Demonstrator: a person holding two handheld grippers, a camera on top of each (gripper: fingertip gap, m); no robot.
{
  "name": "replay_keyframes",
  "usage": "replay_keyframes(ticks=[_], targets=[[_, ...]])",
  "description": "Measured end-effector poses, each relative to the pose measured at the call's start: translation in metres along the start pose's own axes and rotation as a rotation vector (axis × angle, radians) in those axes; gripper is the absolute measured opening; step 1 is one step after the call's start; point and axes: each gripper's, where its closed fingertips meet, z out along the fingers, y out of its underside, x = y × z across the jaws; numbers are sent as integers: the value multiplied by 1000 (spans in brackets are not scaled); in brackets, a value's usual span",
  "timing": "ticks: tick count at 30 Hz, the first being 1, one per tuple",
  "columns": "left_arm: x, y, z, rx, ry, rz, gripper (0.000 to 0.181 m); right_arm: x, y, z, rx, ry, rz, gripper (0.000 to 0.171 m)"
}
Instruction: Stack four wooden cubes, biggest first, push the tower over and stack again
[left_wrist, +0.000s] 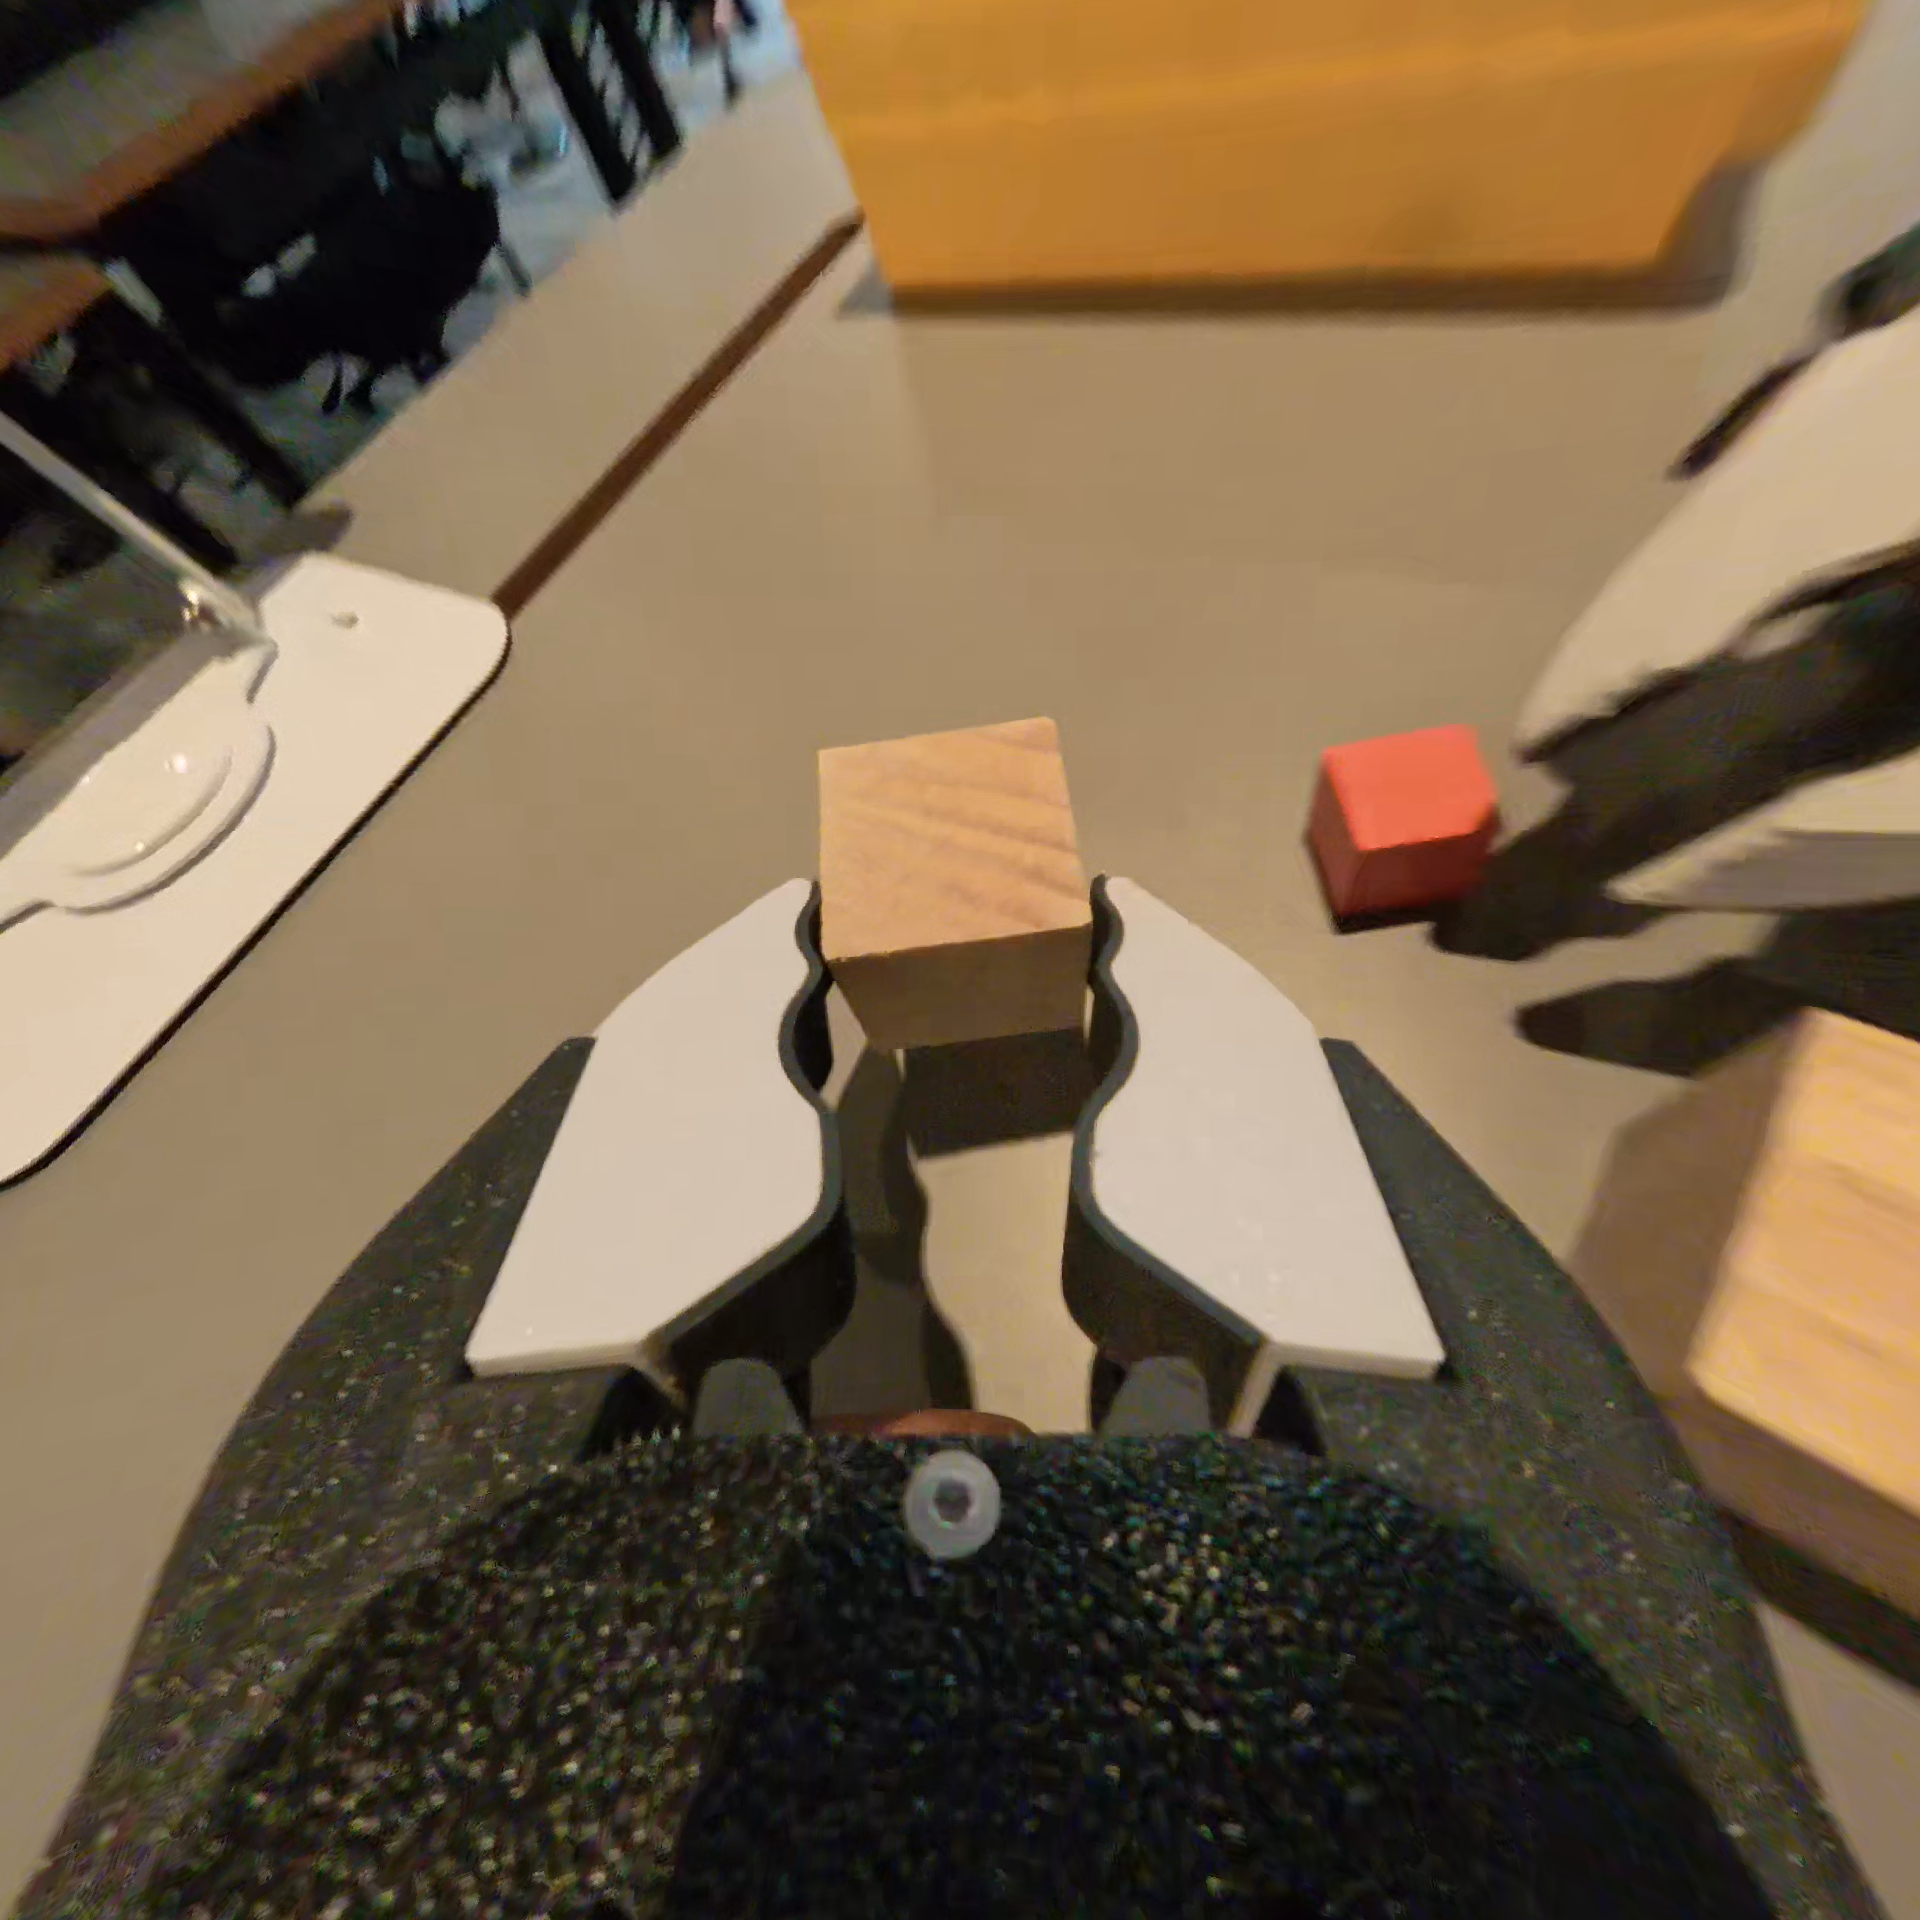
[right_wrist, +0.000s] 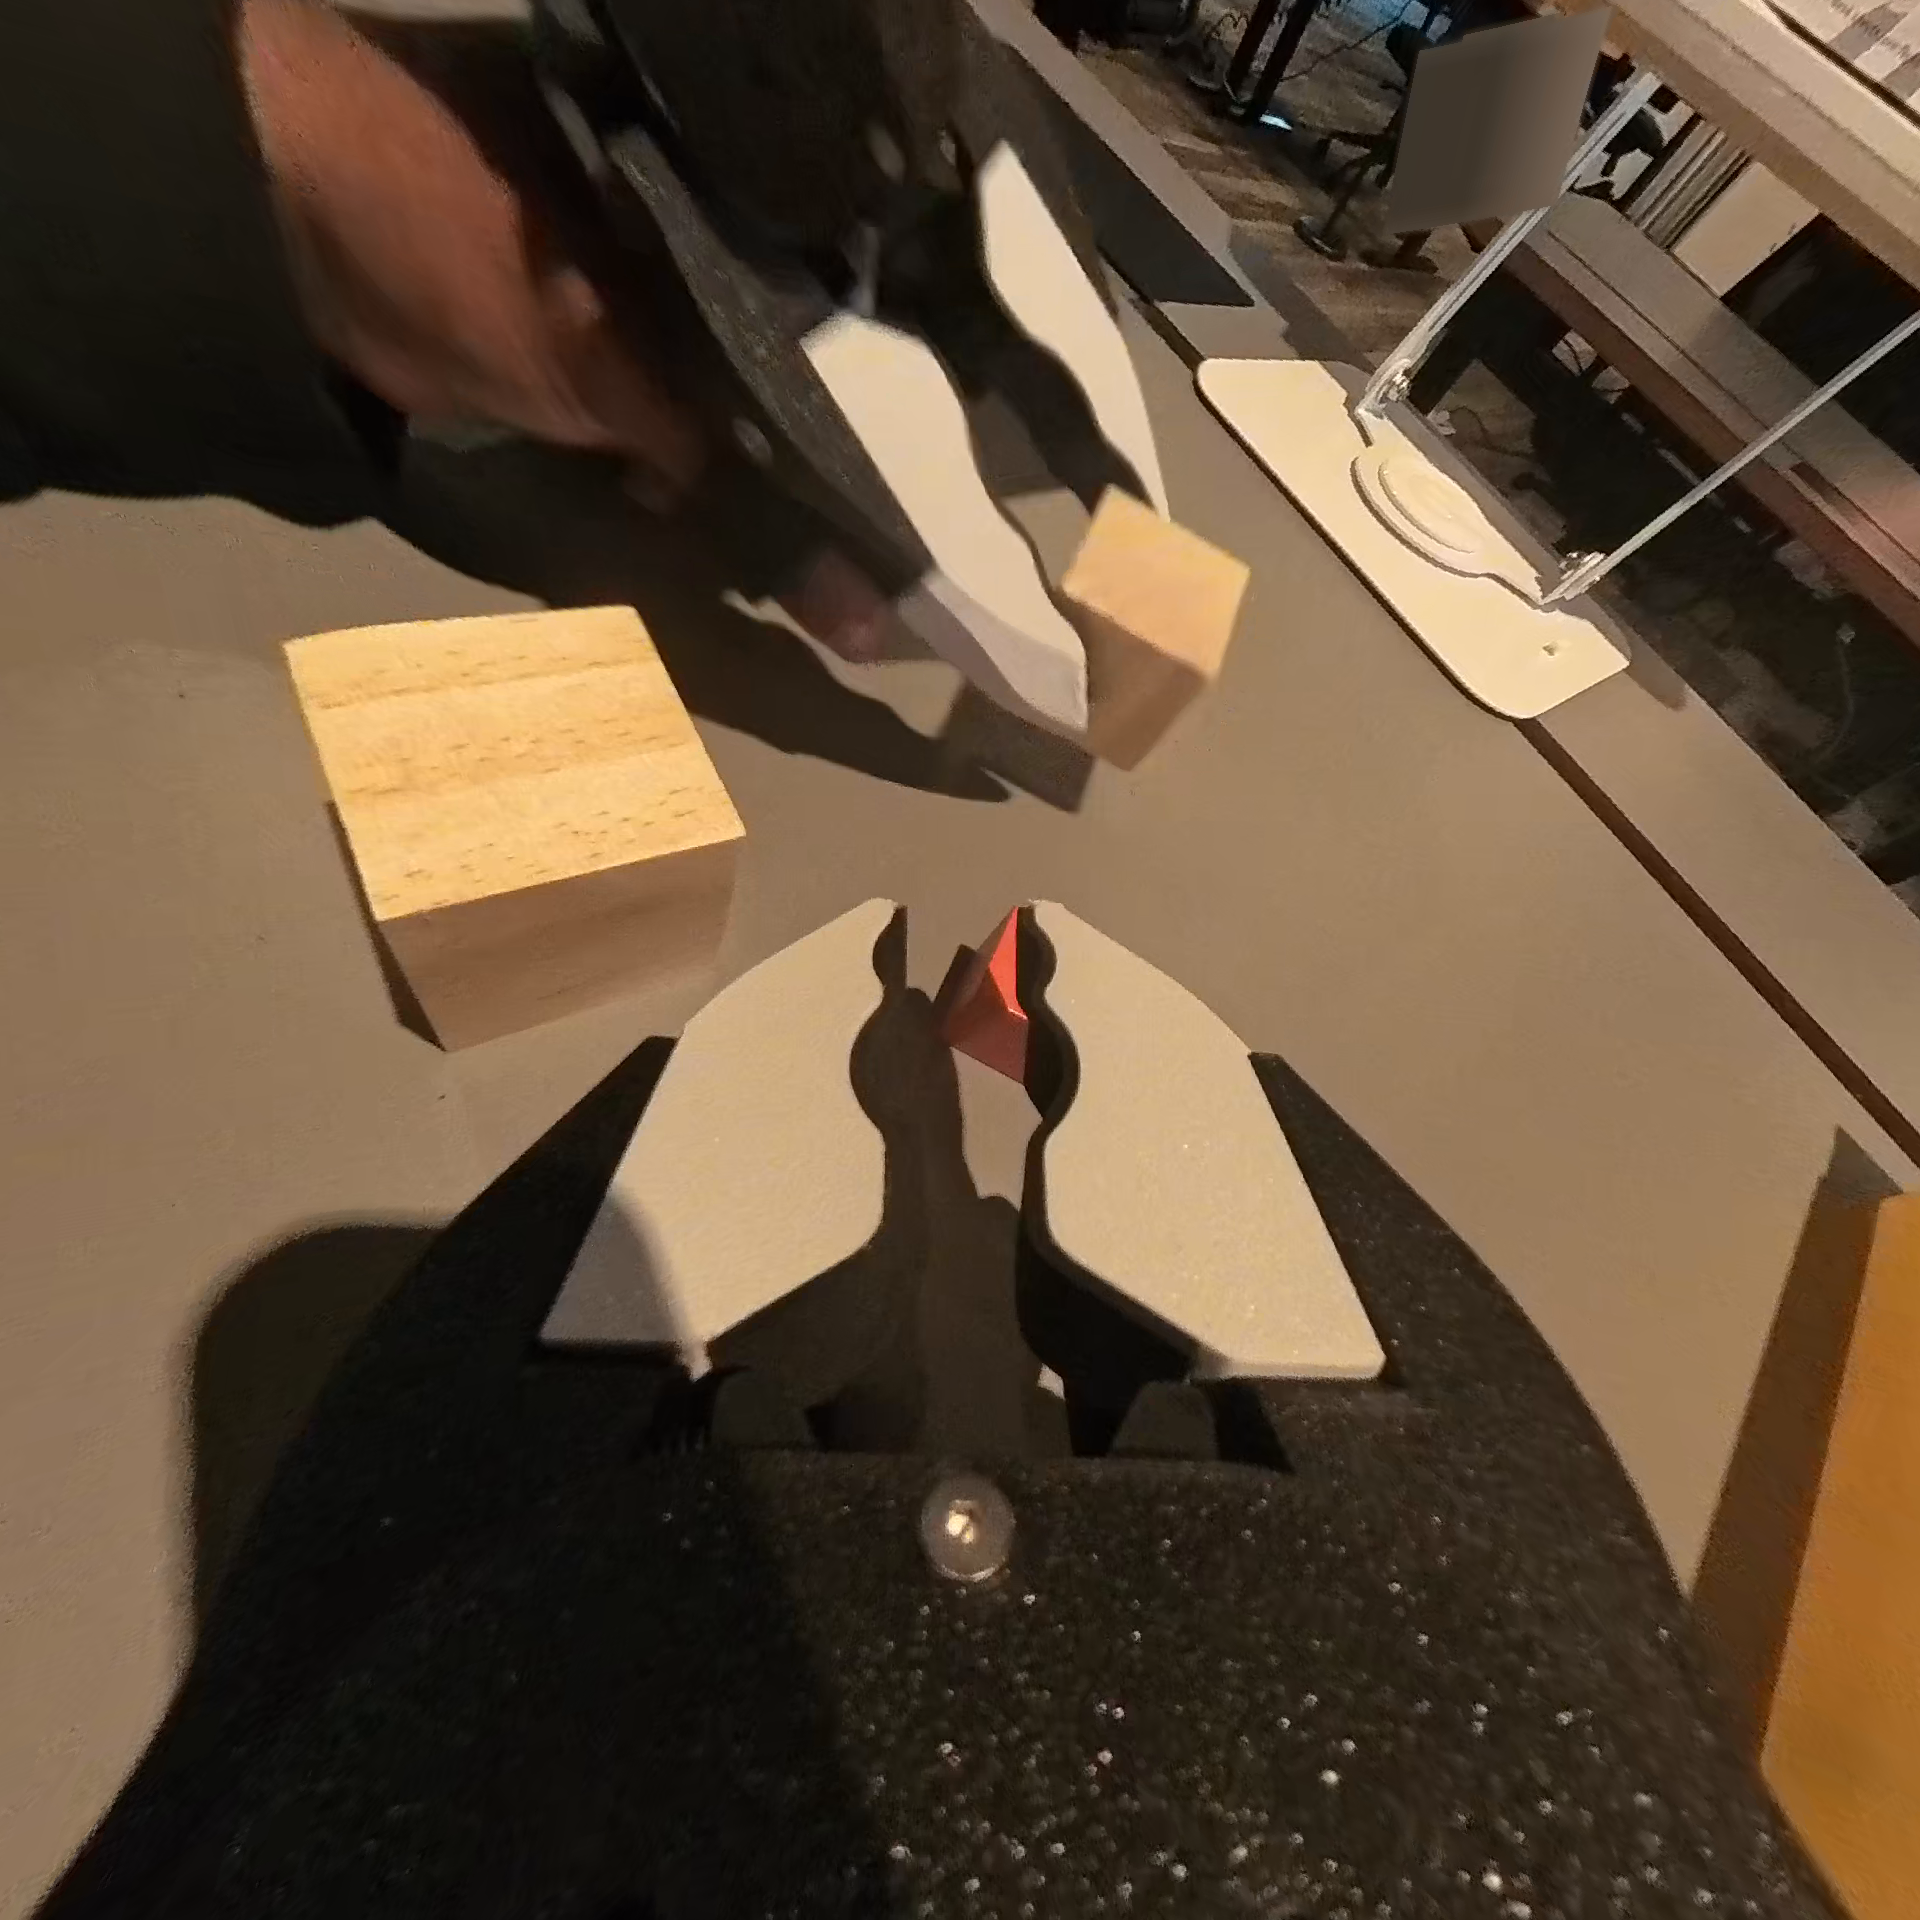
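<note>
- A medium wooden cube (left_wrist: 951, 894) is clamped between the fingertips of the left gripper (left_wrist: 954, 914) and held clear of the grey table (left_wrist: 1143, 540), its shadow cast beneath.
- A small red cube (right_wrist: 992, 1003) is seen between the fingers of the right gripper (right_wrist: 964, 925), touching the right finger; whether it is gripped cannot be told.
- The largest wooden cube (right_wrist: 509, 810) is set flat on the table, apart from both grippers, with bare surface between.
- The table's far edge (left_wrist: 675, 405) is bordered by a white base plate (left_wrist: 239, 810); a yellow box (left_wrist: 1299, 135) is placed behind, and dark furniture beyond.
</note>
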Motion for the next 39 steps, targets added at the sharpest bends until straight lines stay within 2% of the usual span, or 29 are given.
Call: replay_keyframes(ticks=[5, 8, 11, 19, 35, 39], targets=[[28, -16, -64, 282, 230, -38, 46, -1, -1, -1, 8, -11, 0, 20], [54, -16, -96, 338, 346, 22, 47, -1, -1, -1, 10, -17, 2, 20], [75, -14, -110, 310, 405, 104, 46, -1, -1, -1, 11, -17, 2, 20], [104, -15, -106, 188, 475, 203, 46, -3, -1, -1, 8, -23, -8, 20], [111, -5, -85, 208, 519, 99, 47, -6, 0, -1, 7, -41, -21, 20], [110, -2, -79, 186, 482, 112, 57, -7, -1, -2, 14, -48, -18, 20]])
